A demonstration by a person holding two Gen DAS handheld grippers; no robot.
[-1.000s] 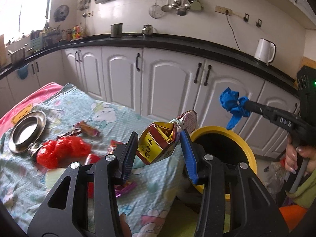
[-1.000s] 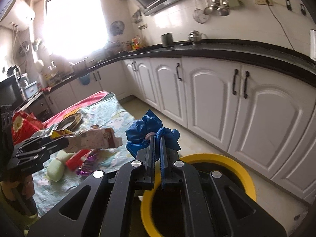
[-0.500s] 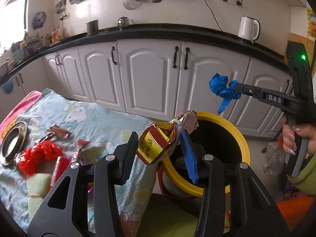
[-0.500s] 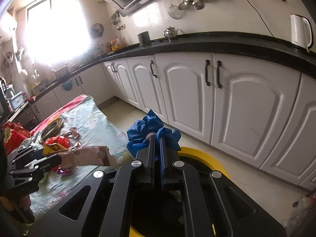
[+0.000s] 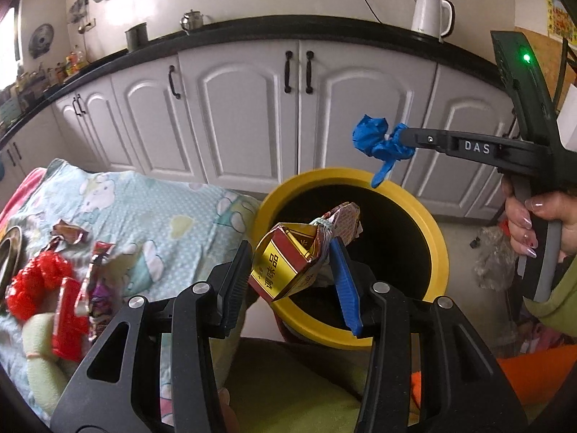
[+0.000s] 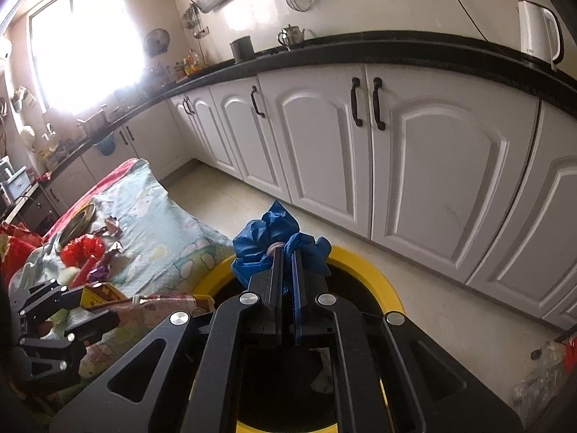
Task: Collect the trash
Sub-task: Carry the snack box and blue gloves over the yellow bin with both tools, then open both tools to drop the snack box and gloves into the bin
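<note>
Over the yellow bin [image 5: 438, 249], left gripper [image 5: 292, 270] pinches a light, crushable carton [image 5: 285, 267]; right gripper [image 6: 286, 252], at 2 o'clock, clamps a limp blue glove [image 6: 259, 241] mid-bundle.

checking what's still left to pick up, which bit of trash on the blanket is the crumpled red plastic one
The red plastic bag, bunched beside the metal plate at the blanket's far left. The other pieces near it are flat foil wrappers, not a puffy red wad.

Crumpled red-gold carton [image 5: 288, 267] held over yellow-rimmed bin [image 5: 438, 249], tilted. Blue wad [image 6: 274, 249] pinched above bin's far rim. Red bag [image 5: 36, 285] and wrappers [image 5: 90, 288] lie on quilt beside bin.
</note>
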